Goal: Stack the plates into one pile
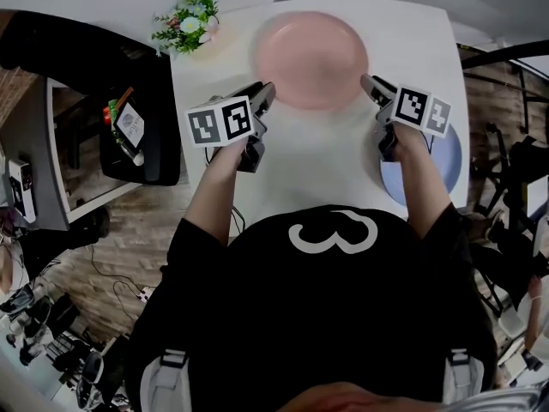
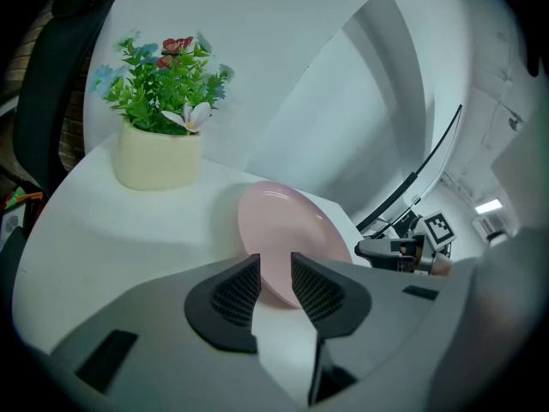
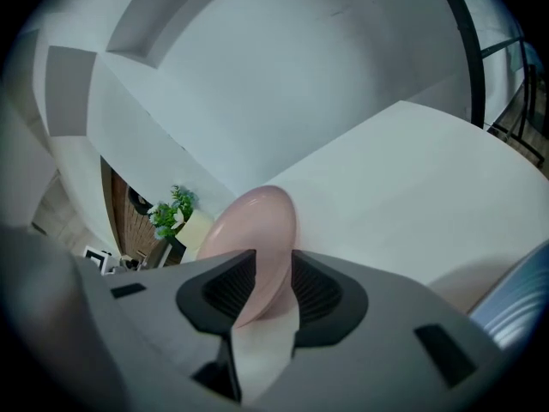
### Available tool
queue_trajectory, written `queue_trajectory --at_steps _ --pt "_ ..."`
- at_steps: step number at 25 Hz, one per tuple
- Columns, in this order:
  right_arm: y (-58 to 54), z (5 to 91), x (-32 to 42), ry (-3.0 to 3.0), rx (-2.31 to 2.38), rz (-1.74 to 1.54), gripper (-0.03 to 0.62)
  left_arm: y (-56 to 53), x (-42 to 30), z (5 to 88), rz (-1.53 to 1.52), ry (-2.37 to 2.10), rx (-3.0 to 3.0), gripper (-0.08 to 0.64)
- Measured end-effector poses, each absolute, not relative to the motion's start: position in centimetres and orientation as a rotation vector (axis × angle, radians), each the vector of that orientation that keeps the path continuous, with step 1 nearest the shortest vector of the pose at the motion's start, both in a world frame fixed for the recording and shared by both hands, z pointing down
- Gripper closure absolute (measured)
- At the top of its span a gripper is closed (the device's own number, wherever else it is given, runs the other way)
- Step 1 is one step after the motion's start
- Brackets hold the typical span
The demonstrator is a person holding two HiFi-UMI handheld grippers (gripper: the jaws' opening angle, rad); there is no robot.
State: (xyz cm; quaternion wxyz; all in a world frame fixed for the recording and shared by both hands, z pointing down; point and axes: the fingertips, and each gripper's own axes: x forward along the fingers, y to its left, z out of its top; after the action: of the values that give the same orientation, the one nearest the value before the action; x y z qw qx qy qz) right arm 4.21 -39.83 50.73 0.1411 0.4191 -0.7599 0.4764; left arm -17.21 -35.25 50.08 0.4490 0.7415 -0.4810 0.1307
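Head view looks down; gripper views share the pink plate (image 1: 310, 58).

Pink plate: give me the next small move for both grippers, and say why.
Probably close both on the pink plate: the left gripper and right gripper sit at its opposite rims with jaws apart, and the blue plate waits at the right edge of the table.

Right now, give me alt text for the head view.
A pink plate lies on a white table, the left gripper and right gripper at opposite sides of its rim. A blue plate lies partly hidden under the person's right forearm; a potted plant stands far left.
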Motion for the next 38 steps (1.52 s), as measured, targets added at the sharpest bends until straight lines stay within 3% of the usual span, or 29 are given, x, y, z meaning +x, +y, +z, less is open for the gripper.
queue_trajectory --at_steps 38 --pt "-39.6 54.0 3.7 -2.016 1.245 1.346 0.503 -36.9 -17.7 53.1 0.377 -1.182 1.763 0.468"
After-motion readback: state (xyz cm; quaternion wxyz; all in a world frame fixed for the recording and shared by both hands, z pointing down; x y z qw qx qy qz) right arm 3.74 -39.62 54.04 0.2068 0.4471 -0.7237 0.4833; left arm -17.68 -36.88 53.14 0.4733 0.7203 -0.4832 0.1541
